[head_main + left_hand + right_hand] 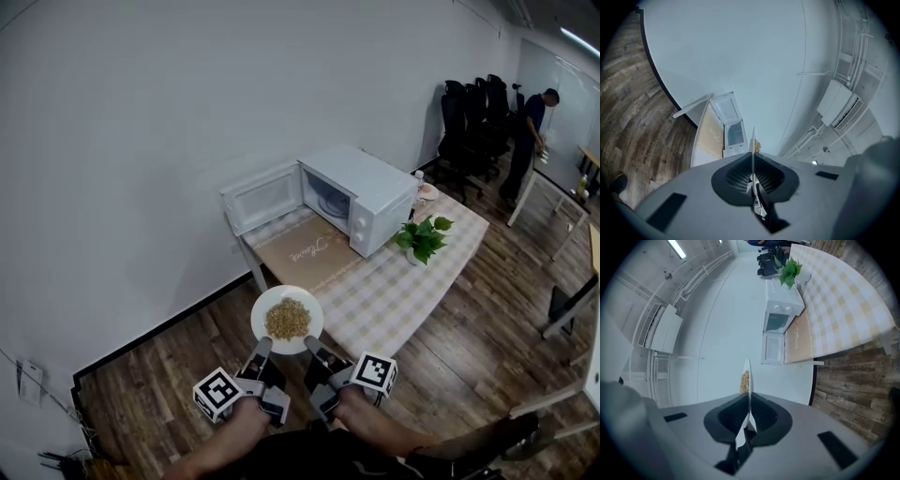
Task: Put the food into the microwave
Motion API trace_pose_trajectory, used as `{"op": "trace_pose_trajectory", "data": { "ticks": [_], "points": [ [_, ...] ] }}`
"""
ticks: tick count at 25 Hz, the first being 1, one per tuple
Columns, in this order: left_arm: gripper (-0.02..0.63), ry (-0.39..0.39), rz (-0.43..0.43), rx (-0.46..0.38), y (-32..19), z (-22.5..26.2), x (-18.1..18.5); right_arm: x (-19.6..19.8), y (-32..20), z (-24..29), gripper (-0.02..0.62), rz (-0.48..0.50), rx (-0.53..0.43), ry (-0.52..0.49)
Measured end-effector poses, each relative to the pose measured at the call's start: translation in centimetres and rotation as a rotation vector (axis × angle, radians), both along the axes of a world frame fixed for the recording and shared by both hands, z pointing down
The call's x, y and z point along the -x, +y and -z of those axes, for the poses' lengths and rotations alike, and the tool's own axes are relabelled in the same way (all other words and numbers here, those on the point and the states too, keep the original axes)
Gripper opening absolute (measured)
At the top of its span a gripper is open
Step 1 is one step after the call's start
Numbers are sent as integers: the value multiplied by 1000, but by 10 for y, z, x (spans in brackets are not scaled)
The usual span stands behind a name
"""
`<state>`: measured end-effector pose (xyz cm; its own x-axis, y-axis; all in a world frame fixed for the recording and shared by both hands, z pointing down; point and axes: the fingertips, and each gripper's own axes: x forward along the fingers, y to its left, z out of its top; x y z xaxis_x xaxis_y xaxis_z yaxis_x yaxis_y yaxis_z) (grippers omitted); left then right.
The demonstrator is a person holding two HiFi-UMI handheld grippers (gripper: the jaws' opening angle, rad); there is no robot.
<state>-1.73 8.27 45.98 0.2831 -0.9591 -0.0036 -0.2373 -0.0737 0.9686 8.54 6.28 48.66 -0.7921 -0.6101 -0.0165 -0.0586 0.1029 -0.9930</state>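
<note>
A white plate [302, 334] with a heap of brown food [288, 319] hangs level in the air, just short of the table's near corner. My left gripper [262, 346] is shut on its near-left rim, and my right gripper [312, 345] is shut on its near-right rim. Each gripper view shows the plate [752, 145] [747, 377] edge-on, pinched between the jaws. The white microwave [361, 195] stands at the far side of the table with its door [262, 197] swung open to the left; its cavity [329, 199] faces me.
The table [394, 291] has a checked cloth and a brown mat [305, 251] in front of the microwave. A potted plant [422, 237] stands right of the microwave. Black chairs [473, 122] and a person [527, 131] are at the far right. Wooden floor [131, 394] surrounds the table.
</note>
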Motion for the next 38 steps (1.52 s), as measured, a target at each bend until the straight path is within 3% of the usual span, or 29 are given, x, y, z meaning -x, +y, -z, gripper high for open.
{"op": "trace_pose_trajectory", "data": {
  "ticks": [8, 17, 38],
  "points": [
    [21, -23, 12, 26, -31, -6, 1, 0, -31, -4, 23, 11, 28, -11],
    [21, 10, -16, 22, -79, -14, 15, 15, -77, -11, 23, -26, 21, 11],
    [21, 49, -131, 28, -199, -25, 101, 97, -183, -15, 21, -156, 26, 30]
  ]
}}
